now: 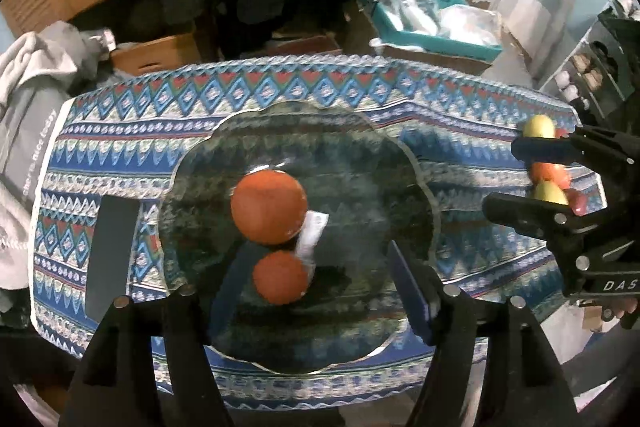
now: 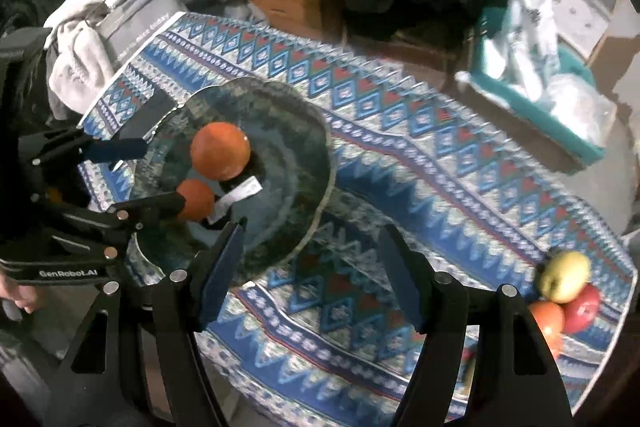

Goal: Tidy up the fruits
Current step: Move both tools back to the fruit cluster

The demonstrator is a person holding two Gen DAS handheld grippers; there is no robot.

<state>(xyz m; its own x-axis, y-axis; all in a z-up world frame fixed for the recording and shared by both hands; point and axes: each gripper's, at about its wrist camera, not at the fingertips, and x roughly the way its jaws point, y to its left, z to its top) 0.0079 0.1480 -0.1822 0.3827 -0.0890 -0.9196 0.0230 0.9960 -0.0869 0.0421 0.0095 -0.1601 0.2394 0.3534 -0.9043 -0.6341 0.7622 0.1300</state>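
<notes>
In the left wrist view, the right gripper (image 1: 516,173) is covering most of the fruit pile (image 1: 550,179), so the number of fruits there is not readable. The white paper slip (image 1: 314,233) is lying partly under the large orange (image 1: 269,205), and its print is too small to read. In the right wrist view, the picture's far right side is blurring, and the orange-red fruit (image 2: 547,321) is being partly hidden by the right gripper's own finger frame.

You're looking at a clear, glossy glass plate (image 1: 400,163) on a woven patterned cloth (image 1: 280,87), two matt, dimpled oranges (image 1: 269,206), smooth shiny apples (image 2: 565,275), and matt black plastic hand-held grippers (image 1: 316,291).
</notes>
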